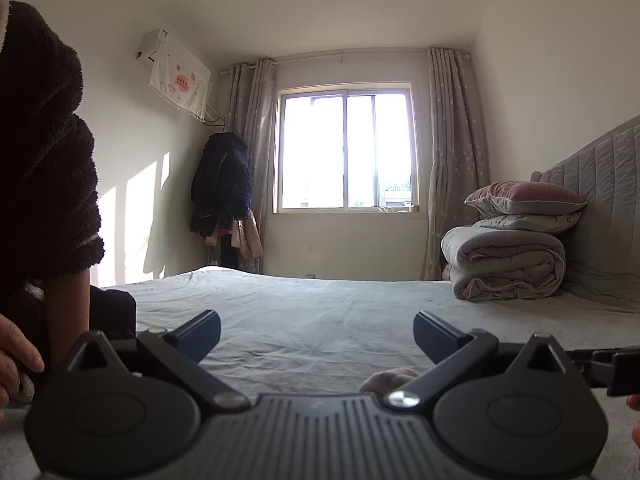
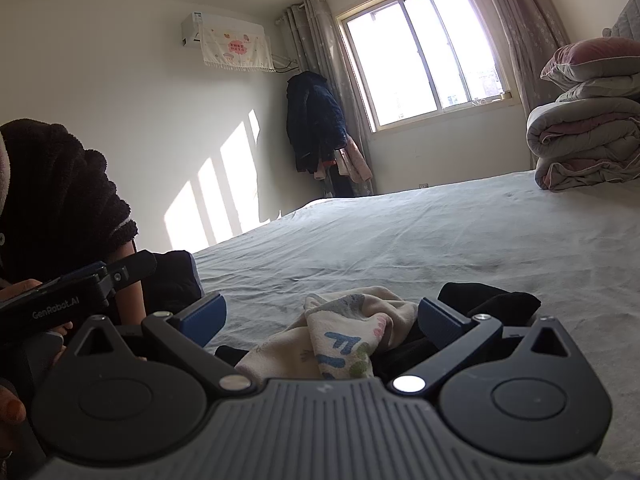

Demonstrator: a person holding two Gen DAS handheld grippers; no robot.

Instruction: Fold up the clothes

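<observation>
Right gripper jaws spread, printed cream garment crumpled between them on bed; left gripper jaws spread, empty; folding left.

The matt black plastic left gripper has blue, smooth finger pads and shiny metal pivot screws. The matt black plastic right gripper looks alike. The pale grey cotton bedsheet is creased (finely), the cream printed cloth garment soft, the dark fleece sleeve fuzzy.
</observation>
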